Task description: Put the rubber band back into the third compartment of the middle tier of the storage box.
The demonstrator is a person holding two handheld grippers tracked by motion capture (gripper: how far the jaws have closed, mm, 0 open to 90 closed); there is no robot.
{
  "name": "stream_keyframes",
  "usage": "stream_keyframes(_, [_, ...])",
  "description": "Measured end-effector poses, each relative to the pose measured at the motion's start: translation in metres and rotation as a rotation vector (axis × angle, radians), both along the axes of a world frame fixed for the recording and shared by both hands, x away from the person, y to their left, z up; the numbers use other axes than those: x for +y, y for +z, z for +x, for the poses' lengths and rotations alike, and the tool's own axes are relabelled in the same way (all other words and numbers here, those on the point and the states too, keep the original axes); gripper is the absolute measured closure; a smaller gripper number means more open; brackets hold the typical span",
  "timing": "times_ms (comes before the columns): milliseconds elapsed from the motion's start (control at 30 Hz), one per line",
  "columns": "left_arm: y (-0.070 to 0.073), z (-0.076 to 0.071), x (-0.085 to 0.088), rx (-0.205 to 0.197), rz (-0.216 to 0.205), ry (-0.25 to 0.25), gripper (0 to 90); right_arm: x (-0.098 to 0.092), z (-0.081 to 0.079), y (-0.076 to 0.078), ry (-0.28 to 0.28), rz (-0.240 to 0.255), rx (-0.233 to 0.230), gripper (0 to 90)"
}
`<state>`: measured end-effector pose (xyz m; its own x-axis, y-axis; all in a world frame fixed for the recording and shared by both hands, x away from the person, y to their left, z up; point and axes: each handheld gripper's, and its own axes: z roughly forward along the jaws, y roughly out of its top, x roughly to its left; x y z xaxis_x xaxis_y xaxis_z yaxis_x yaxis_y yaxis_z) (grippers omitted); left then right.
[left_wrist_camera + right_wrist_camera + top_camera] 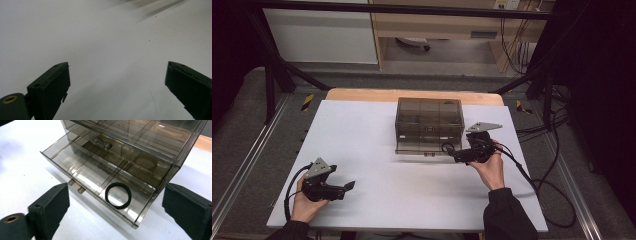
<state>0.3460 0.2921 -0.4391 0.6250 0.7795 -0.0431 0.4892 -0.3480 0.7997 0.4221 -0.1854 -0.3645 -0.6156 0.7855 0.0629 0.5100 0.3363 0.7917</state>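
Observation:
A smoky clear plastic drawer box (428, 117) stands at the back middle of the white table. Its bottom drawer (82, 171) is pulled out toward me and is split into three compartments. A black ring (118, 195) lies flat in the right-hand compartment, also seen from above as the ring (447, 148). My right gripper (458, 156) sits just in front of the drawer's right end; in the right gripper view this gripper (116, 192) is open, with the ring lying free beyond its jaws. My left gripper (348, 186) rests at the near left, open over bare table (117, 65).
A white sheet (377, 150) covers the table, with a wooden edge (362, 95) at the back. The drawer has a small handle (77, 187) at its front. Cables (542, 185) trail off the right side. A metal frame and floor surround the table.

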Motion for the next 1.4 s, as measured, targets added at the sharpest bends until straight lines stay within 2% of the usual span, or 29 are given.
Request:
stream_keyframes(33, [0.000, 0.000, 0.000, 0.000, 0.000, -0.001, 5.7, -0.003, -0.003, -0.001, 0.002, 0.027, -0.003, 5.7])
stream_keyframes(100, [0.000, 0.000, 0.000, 0.000, -0.001, -0.001, 5.6, -0.006, -0.007, -0.003, 0.001, 0.044, -0.003, 3.8])
stream_keyframes(267, [0.000, 0.000, 0.000, 0.003, 0.004, -0.004, 5.6, -0.013, -0.012, -0.008, -0.001, 0.041, -0.003, 0.9])
stream_keyframes(300, [0.000, 0.000, 0.000, 0.003, 0.003, -0.004, 5.7, -0.017, -0.014, -0.012, 0.003, 0.056, -0.007, 0.7])
stream_keyframes(533, [0.000, 0.000, 0.000, 0.003, 0.003, -0.004, 5.7, -0.028, -0.024, -0.021, 0.016, 0.080, -0.010, 0.6])
stream_keyframes(700, [-0.001, 0.000, -0.001, 0.004, 0.003, -0.006, 5.7, -0.040, -0.035, -0.034, 0.023, 0.112, 0.000, 0.6])
stream_keyframes(1100, [-0.001, 0.000, -0.001, 0.005, 0.002, -0.010, 5.7, -0.060, -0.050, -0.060, 0.044, 0.136, 0.025, 0.6])
stream_keyframes(1400, [-0.002, 0.000, -0.002, 0.008, 0.005, -0.014, 5.6, -0.069, -0.056, -0.071, 0.050, 0.136, 0.043, 0.6])
